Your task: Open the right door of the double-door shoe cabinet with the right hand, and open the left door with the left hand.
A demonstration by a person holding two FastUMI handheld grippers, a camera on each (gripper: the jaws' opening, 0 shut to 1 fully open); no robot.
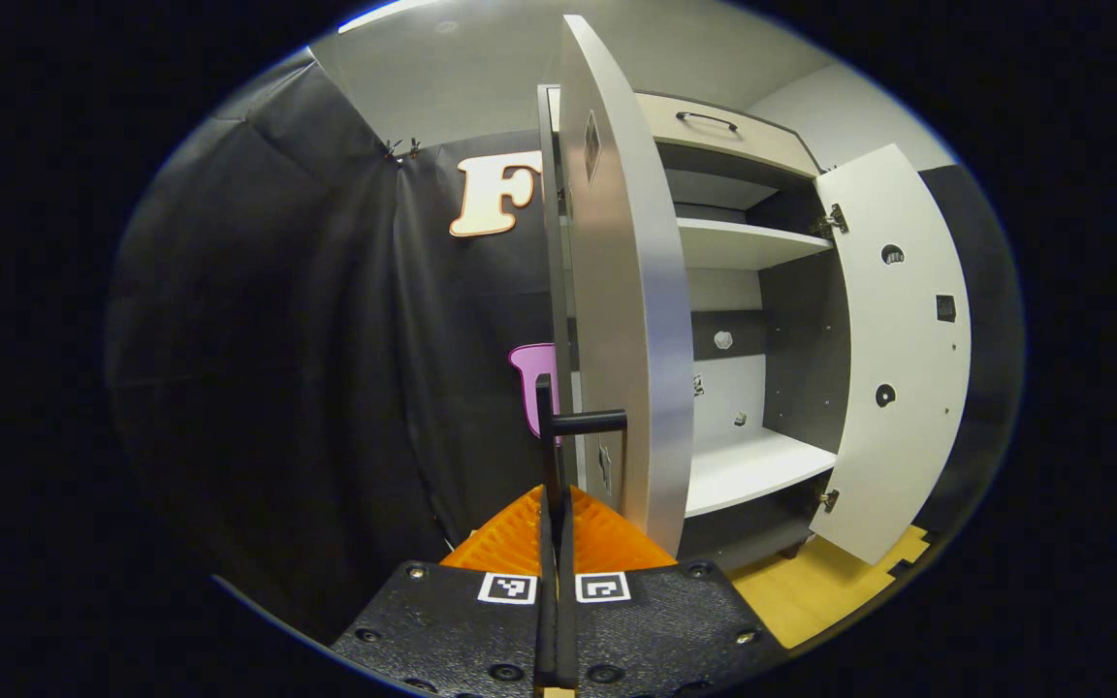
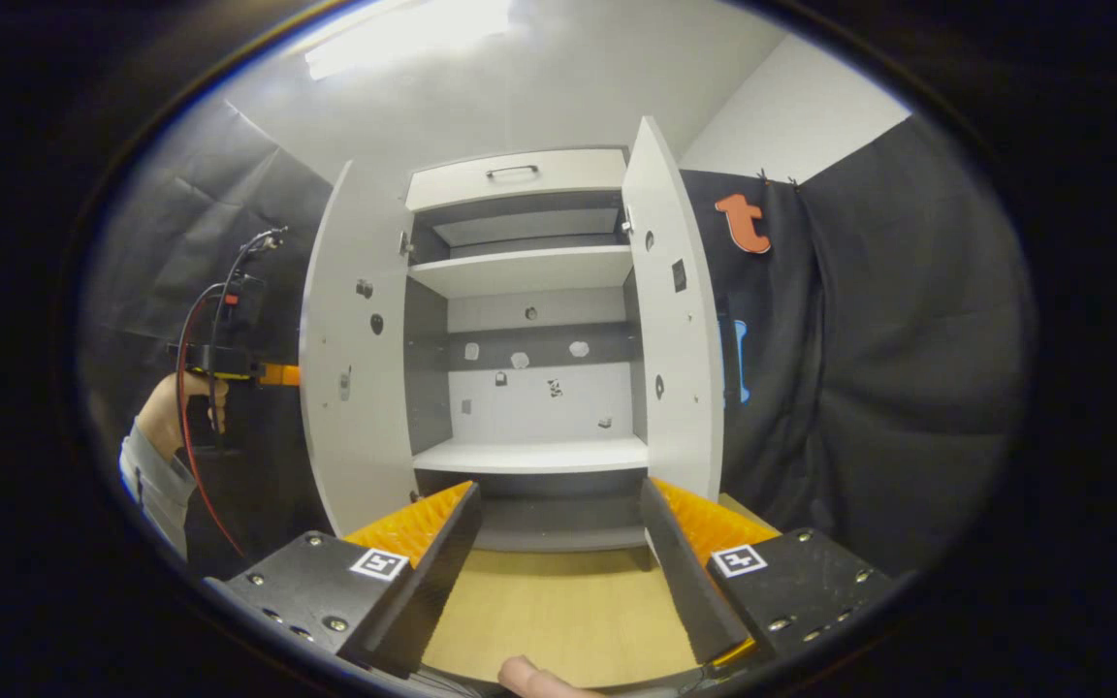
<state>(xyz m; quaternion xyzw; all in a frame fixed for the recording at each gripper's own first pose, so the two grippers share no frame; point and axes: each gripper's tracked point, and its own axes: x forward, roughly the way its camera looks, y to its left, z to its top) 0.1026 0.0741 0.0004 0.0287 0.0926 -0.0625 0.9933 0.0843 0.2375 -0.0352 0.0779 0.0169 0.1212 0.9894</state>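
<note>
- Black cloth lines the booth on both sides of the shoe cabinet; pale wood floor runs in front of it, white ceiling above.
- Cabinet stands w/ both doors swung out, interior open to view: upper shelf, lower shelf, drawer w/ dark handle on top.
- Left gripper view: left gripper has fingers pressed together on the dark bar handle of the left door. Handle's upright part runs down btw the fingers, its short arm sticks out to the door face. Looks clamped, though the exact contact spot is hard to make out.
- Left door seen nearly edge-on just right of that gripper, rising tall above it.
- Same view: right door is farther off to the right, opened wide, inner face w/ hinge hardware showing.
- Right gripper view: right gripper is spread wide, nothing btw its fingers, well back from the cabinet and aimed at the open middle.
- Right door stands apart from this gripper, up and a bit right of it; left door up and left.
- Far left of that view: a hand w/ pale sleeve holds the left gripper at the left door's outer side; red cable loops down from it.
- A fingertip peeks in at the bottom edge.
</note>
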